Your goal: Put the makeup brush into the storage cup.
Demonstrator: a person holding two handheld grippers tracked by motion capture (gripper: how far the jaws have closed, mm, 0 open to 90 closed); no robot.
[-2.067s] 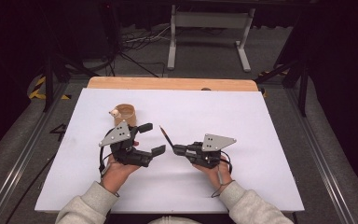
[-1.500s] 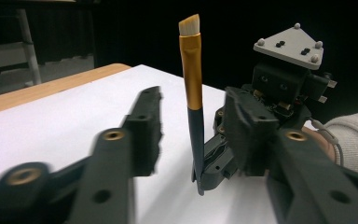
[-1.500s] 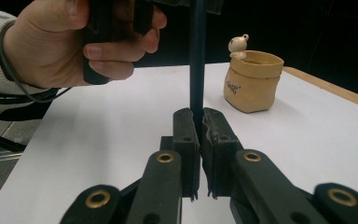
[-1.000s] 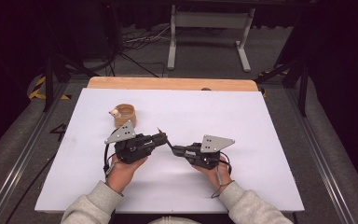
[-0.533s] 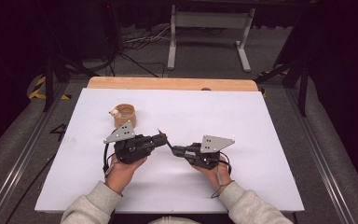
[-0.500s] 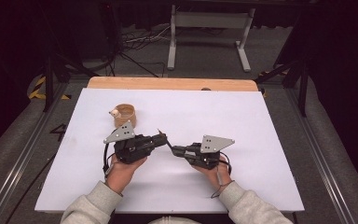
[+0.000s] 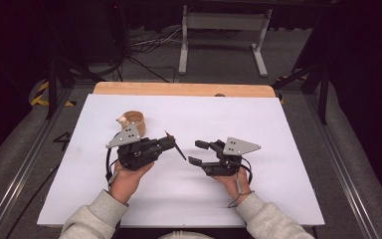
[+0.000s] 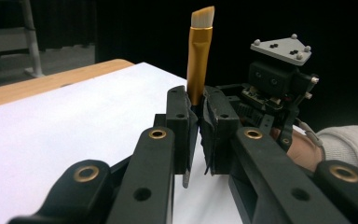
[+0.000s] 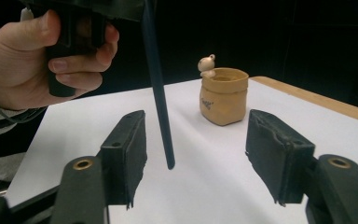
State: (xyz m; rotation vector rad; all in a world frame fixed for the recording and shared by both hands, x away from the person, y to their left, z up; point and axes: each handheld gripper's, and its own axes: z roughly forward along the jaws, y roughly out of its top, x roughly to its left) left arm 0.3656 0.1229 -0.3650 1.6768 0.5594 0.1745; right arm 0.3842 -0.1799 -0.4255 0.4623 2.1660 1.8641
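A brush with a gold ferrule and pale bristles (image 8: 199, 56) stands up between the pads of my left gripper (image 8: 196, 126), which is shut on it. Its thin dark handle (image 7: 178, 149) slants down toward my right gripper (image 7: 195, 152). In the right gripper view the handle's end (image 9: 161, 107) hangs free between the pads of my right gripper (image 9: 198, 154), touching neither. Those jaws have just been opening and stand open. My left gripper (image 7: 166, 142) is held just right of a tan pot (image 7: 132, 119).
The tan pot (image 9: 223, 95) has a small bear figure on its rim and stands on the white sheet (image 7: 278, 149) at the back left. A wooden table edge (image 7: 179, 89) runs along the far side. Beyond it are metal stand legs and cables on the floor.
My left gripper, open two seconds ago, closed on the brush that the right gripper held. The right jaws have now opened off the handle. Both hands stayed nearly in place.
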